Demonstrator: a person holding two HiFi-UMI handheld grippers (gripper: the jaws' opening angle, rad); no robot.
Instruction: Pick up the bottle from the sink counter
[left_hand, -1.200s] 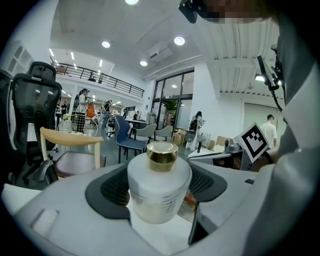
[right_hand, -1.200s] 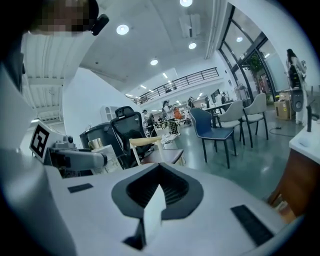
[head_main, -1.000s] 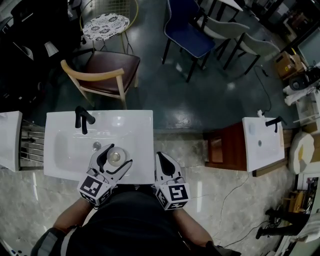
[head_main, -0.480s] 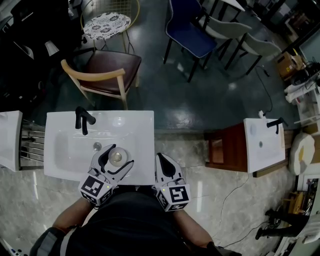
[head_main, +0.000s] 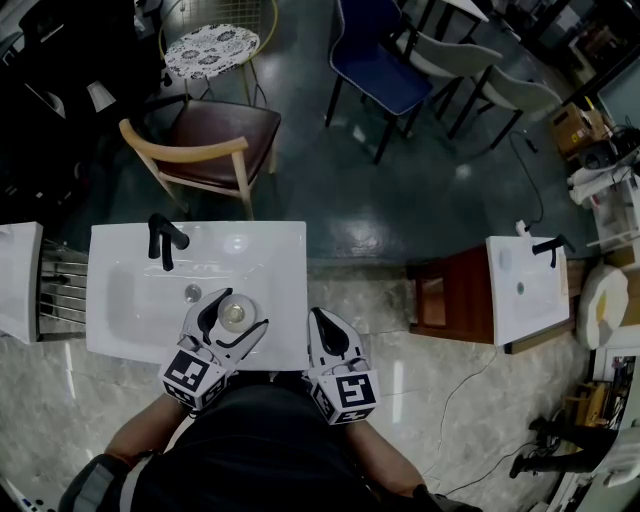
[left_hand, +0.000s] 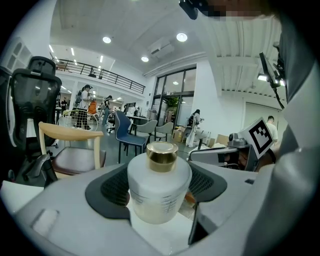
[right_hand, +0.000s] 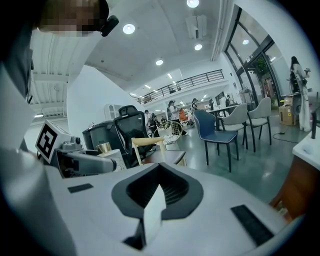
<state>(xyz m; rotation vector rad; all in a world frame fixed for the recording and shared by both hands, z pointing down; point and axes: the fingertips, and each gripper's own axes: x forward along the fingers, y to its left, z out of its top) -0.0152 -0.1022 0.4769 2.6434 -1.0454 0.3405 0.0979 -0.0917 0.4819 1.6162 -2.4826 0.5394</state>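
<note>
Left claw (head_main: 238, 311): forearm reaching in over the front edge of the white sink tabletop (head_main: 275, 255), jaws either side of the white round bottle with gold cap (left_hand: 159, 187), apparently clenched on it. Bottle upright near that front edge. Right claw (right_hand: 155, 196): clenched, empty, at the front right corner.

Left gripper (head_main: 238, 311) and bottle (head_main: 233, 316) shifted (slightly).

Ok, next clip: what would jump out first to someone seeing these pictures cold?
A white bottle with a gold cap, upright between the jaws of the left gripper, which press on its sides, over the near part of the white sink. The right gripper is shut and empty at the sink's near right edge. A black faucet stands at its far left corner.
</note>
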